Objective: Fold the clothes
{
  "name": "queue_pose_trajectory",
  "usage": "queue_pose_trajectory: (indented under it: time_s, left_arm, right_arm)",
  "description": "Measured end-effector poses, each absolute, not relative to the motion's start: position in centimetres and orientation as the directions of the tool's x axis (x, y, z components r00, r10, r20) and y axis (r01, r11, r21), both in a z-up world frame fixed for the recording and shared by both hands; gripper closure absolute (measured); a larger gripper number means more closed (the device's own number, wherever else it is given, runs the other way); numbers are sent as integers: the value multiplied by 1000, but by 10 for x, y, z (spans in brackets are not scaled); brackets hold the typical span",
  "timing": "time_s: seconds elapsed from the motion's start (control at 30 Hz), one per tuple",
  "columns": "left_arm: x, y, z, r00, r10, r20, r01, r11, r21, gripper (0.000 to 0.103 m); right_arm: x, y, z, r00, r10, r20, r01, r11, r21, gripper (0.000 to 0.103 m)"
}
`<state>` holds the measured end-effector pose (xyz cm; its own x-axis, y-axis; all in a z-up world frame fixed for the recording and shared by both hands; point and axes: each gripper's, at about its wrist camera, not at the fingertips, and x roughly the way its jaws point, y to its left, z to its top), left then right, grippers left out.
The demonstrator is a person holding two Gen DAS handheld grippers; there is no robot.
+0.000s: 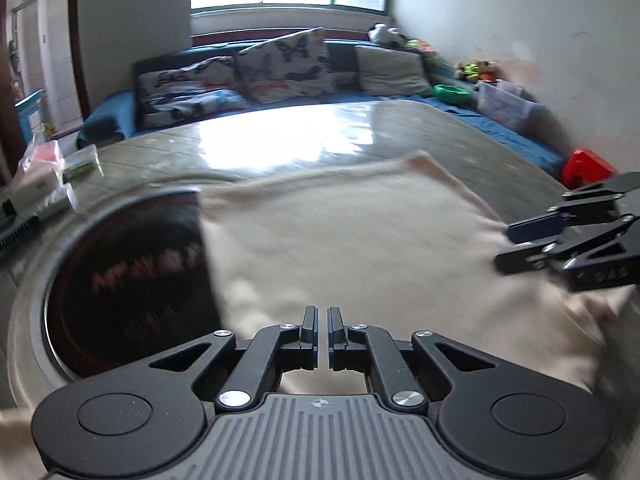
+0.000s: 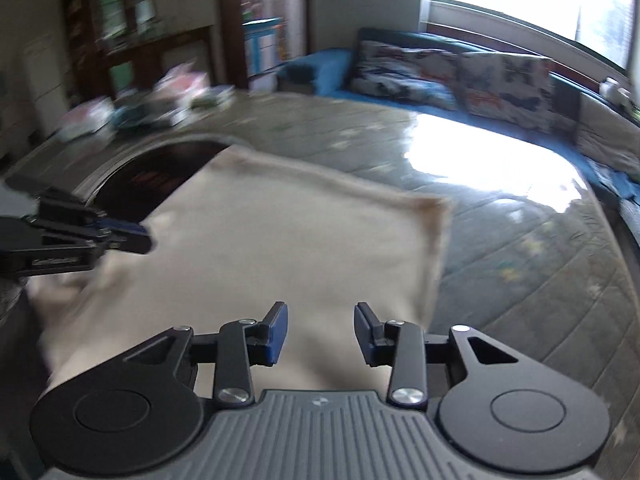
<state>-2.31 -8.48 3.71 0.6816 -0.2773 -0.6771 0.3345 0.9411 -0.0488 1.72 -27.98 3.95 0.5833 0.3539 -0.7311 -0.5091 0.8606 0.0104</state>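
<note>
Inspecting the cream garment point(image 1: 340, 240): it lies flat on the table point(image 1: 280, 136), soft, light, likely to slump. My left gripper point(image 1: 322, 322) is closed and empty; my right gripper point(image 2: 321, 330) stands partly open, empty. I would pinch corners or hems.

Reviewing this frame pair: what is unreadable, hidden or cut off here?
- Red lettering on the dark round disc: motion-blurred in the left wrist view, and partly covered by the cream folded cloth.
- Cloth's near edge: hidden behind the left gripper body.
- Cluttered packets on the table's left side: smeared by blur in the right wrist view.
- Right gripper: jaws apart, nothing between them; in the left view the frame edge cuts it off.
</note>
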Motion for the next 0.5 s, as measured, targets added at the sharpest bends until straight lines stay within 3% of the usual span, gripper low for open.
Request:
queue_pose_trajectory:
  time_s: [0.23, 0.5]
  left_arm:
    - [-79, -101, 30, 675, -355, -647, 427, 903, -50, 97]
    - [-114, -111, 22, 672, -381, -635, 530, 846, 54, 97]
  right_arm:
    - [-38, -260, 36, 544, 415, -729, -595, 804, 13, 59]
    - [-80, -253, 22, 566, 396, -723, -601, 798, -34, 59]
